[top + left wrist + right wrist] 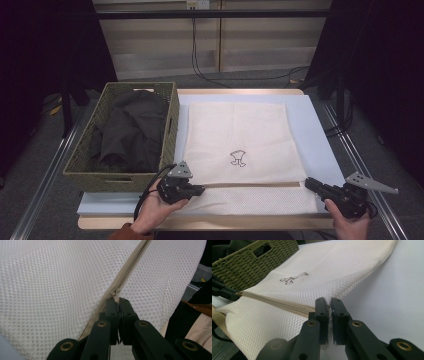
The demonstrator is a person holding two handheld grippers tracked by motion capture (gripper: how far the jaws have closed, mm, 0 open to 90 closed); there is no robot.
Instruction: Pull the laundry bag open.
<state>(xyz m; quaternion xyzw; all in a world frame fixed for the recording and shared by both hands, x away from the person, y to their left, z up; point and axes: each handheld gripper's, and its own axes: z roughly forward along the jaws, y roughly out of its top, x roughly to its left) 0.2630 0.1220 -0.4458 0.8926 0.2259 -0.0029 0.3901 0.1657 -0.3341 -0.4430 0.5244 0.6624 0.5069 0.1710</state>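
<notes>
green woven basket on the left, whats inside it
The woven basket holds crumpled dark clothing, heaped nearly to the rim. Anything beneath that heap, and the basket's floor, is covered, so I cannot tell what else is inside.

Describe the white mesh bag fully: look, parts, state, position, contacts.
The mesh bag is cream honeycomb netting, lying flat on the white table cover beside the woven basket. A small dark emblem marks its middle. A beige zipper crosses its near end. The left gripper pinches the zipper pull; the right gripper clamps the bag's edge.
</notes>
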